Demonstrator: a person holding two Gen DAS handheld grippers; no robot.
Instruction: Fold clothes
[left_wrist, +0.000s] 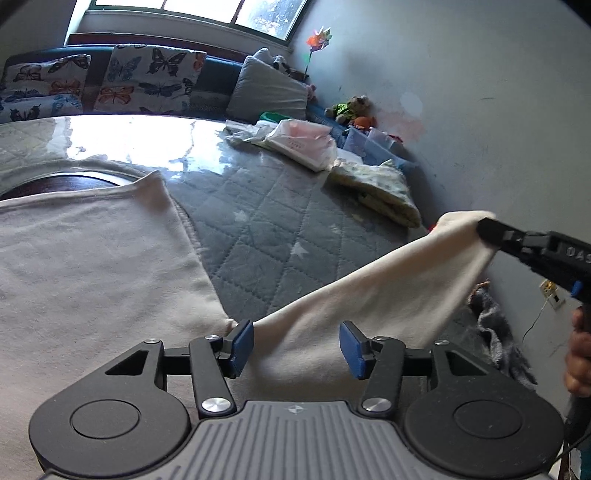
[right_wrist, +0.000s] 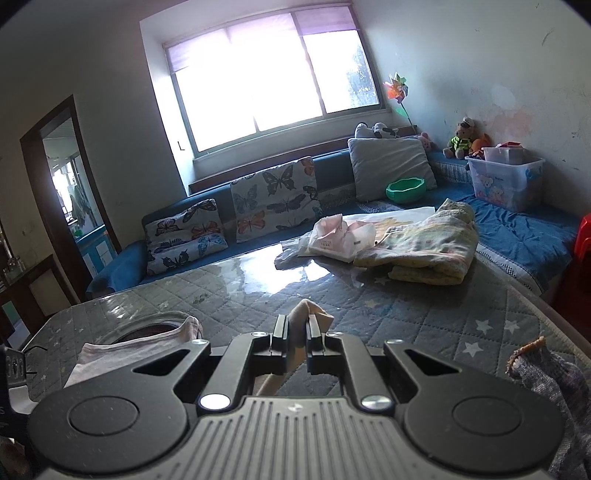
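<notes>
A cream long-sleeved top (left_wrist: 92, 258) lies spread on the grey quilted table cover (left_wrist: 266, 229). Its sleeve (left_wrist: 369, 295) is stretched up and to the right. My right gripper (left_wrist: 484, 227) is shut on the sleeve's cuff and holds it above the table; in the right wrist view the cuff (right_wrist: 308, 317) sticks out between the closed fingers of my right gripper (right_wrist: 297, 334). My left gripper (left_wrist: 297, 341) is open, its blue pads either side of the sleeve near the armpit, low over the cloth. The top's body also shows in the right wrist view (right_wrist: 122, 350).
A folded yellowish blanket (right_wrist: 424, 247) and a pink-white plastic bag (right_wrist: 340, 236) lie at the far right of the table. A grey knit garment (right_wrist: 550, 384) hangs at the near right edge. A sofa with butterfly cushions (right_wrist: 273, 195) runs behind, with a plastic box (right_wrist: 506, 177).
</notes>
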